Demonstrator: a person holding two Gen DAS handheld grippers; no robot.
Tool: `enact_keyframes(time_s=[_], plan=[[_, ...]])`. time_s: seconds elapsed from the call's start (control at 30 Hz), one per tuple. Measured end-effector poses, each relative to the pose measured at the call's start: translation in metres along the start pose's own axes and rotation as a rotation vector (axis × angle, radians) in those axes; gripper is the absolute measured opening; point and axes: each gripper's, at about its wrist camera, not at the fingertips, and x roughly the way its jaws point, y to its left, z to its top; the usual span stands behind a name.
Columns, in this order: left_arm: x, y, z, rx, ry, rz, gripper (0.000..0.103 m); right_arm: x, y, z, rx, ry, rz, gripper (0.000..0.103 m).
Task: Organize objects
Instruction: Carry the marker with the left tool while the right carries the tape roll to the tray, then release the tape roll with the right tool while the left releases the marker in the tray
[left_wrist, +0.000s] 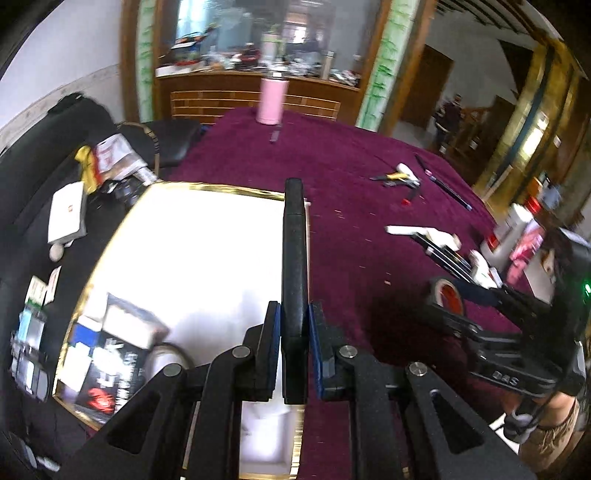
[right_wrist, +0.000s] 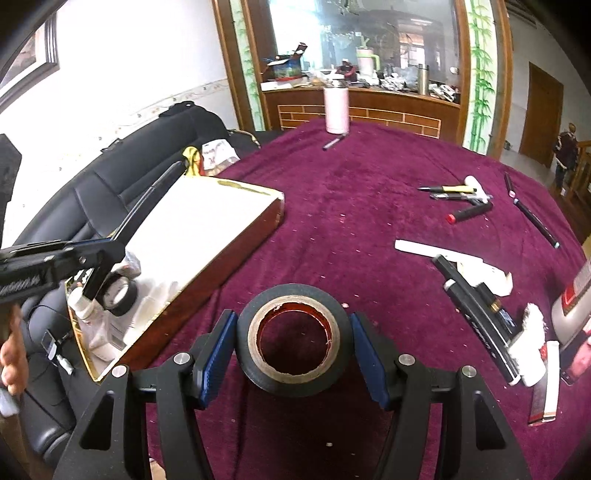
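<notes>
My left gripper (left_wrist: 294, 349) is shut on a long flat black bar (left_wrist: 294, 254), held edge-up over the right rim of a white, gold-edged box (left_wrist: 207, 258); the bar also shows in the right wrist view (right_wrist: 147, 201). The box holds small cartons (left_wrist: 110, 354) and a black tape roll (right_wrist: 118, 295) at its near end. My right gripper (right_wrist: 291, 345) is shut on a black tape roll (right_wrist: 291, 343) with a brown core, just above the purple tablecloth (right_wrist: 332, 221). The right gripper also shows in the left wrist view (left_wrist: 480, 306).
Pens and markers (right_wrist: 461, 195) lie at the far right, black and white items (right_wrist: 480, 295) at the near right. A pink bottle (right_wrist: 336, 110) and a pen (right_wrist: 332, 142) stand far back. A black sofa (right_wrist: 92, 184) with clutter is on the left.
</notes>
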Motion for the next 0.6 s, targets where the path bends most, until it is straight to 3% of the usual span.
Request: enact_keyframes(time_s=[0.6], plan=[[0.031, 0.046, -0.029, -0.117, 0.077, 0.029, 0.014, 0.026, 0.061, 0.034, -0.132, -0.016, 0.155, 0.067]])
